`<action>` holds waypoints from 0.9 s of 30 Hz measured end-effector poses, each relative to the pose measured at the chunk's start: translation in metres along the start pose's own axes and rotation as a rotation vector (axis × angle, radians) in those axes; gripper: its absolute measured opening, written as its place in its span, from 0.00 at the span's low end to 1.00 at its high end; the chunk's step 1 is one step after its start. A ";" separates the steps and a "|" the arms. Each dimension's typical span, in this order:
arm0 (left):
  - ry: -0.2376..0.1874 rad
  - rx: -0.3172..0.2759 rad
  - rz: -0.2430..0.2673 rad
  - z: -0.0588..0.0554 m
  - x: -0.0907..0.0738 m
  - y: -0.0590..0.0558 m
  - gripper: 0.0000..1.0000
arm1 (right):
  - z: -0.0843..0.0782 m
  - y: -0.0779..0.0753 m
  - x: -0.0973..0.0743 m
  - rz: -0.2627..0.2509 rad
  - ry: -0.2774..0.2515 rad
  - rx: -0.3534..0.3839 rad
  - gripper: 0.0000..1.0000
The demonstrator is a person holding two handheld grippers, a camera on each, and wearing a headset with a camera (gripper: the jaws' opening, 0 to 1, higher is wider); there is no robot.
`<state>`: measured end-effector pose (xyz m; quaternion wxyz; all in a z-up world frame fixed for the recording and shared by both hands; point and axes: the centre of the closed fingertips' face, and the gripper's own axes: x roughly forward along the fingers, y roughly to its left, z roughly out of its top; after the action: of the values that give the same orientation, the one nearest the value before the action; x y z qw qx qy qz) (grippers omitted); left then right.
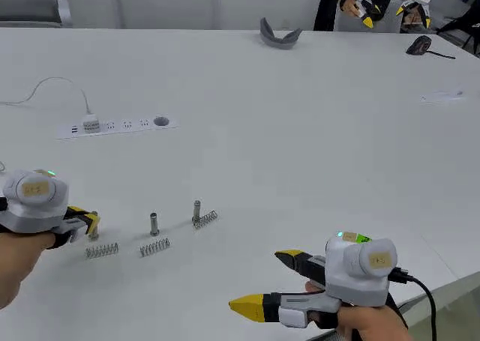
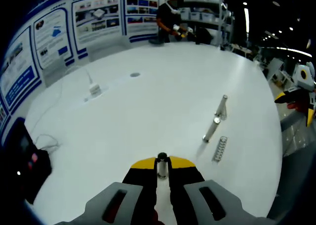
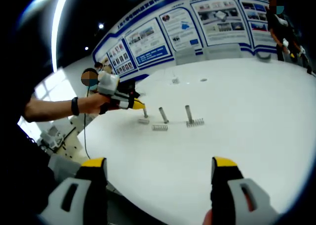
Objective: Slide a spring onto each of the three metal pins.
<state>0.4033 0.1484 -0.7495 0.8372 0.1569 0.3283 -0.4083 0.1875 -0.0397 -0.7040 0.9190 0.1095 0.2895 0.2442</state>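
Gripping the left pin upright in the closed jaws of my left gripper on the white table. My right gripper hangs wide open near the table's edge. Three springs lie flat by the pins. A power strip sits farther back, and posters line the wall.

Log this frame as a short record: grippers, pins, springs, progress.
left gripper: shut on the left pin, which stands upright
right gripper: open, holding nothing, apart from the parts
other pins: middle pin and right pin, both upright and free
springs: left spring, middle spring and right spring, lying flat on the table, one by each pin
progress: no spring on a pin yet
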 end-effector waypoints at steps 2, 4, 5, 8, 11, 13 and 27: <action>-0.002 -0.007 0.001 -0.001 -0.001 0.000 0.08 | 0.000 -0.001 0.000 -0.001 0.001 0.000 0.88; -0.004 -0.012 0.002 -0.002 -0.001 0.001 0.08 | -0.001 0.000 0.000 0.000 0.002 0.000 0.88; -0.005 -0.017 0.003 -0.002 -0.001 0.002 0.08 | -0.001 0.000 0.000 0.001 0.002 0.000 0.88; -0.006 -0.021 0.003 -0.004 -0.002 0.002 0.08 | -0.002 0.001 0.000 0.002 0.002 0.001 0.88; -0.006 -0.024 0.007 -0.005 -0.003 0.004 0.08 | -0.002 0.002 0.001 0.003 0.003 -0.002 0.88; -0.007 -0.028 0.006 -0.005 -0.004 0.004 0.08 | -0.002 0.002 0.001 0.003 0.002 -0.001 0.88; -0.020 -0.044 0.005 -0.006 -0.003 0.003 0.12 | -0.002 0.002 0.000 0.000 0.001 -0.006 0.88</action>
<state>0.4022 0.1554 -0.7519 0.8447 0.1352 0.3286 -0.4002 0.1852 -0.0378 -0.7048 0.9192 0.1066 0.2892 0.2452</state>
